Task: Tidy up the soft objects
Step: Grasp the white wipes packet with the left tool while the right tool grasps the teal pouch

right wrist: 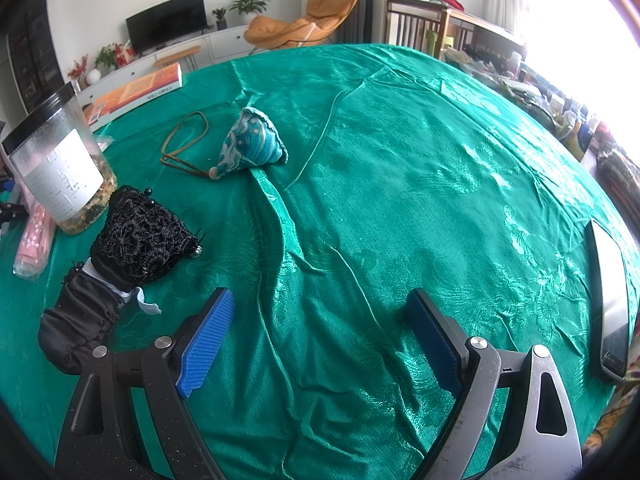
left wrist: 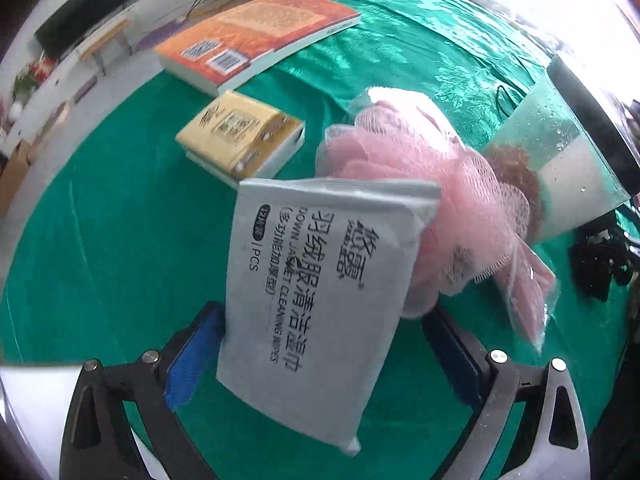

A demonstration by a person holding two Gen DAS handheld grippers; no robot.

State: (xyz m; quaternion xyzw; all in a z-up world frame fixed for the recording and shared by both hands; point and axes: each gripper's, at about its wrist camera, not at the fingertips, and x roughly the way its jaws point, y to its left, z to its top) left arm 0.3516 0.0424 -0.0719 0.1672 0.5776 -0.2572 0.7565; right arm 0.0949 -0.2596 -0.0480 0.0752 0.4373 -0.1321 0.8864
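A grey wet-wipes pack [left wrist: 320, 300] lies tilted between the fingers of my left gripper [left wrist: 324, 316]. Its left edge is against the left blue pad [left wrist: 196, 356], while a gap shows at the right pad, so the jaws stand open. The pack's far end overlaps a pink mesh bath puff [left wrist: 404, 152]. A pink item in clear wrap [left wrist: 528, 292] lies to the right. My right gripper [right wrist: 320, 298] hangs open over bare green tablecloth [right wrist: 400, 160]. Left of it sit a black mesh pouch [right wrist: 140, 236] and a black cloth bundle [right wrist: 76, 328]; farther off is a blue cone sachet [right wrist: 252, 144].
A yellow tissue pack [left wrist: 240, 136] and an orange book [left wrist: 256, 36] lie beyond the wipes. A clear jar with a black lid [right wrist: 60, 160] stands at the left, beside the pink wrapped item [right wrist: 34, 240]. A phone [right wrist: 608, 300] rests near the table's right edge.
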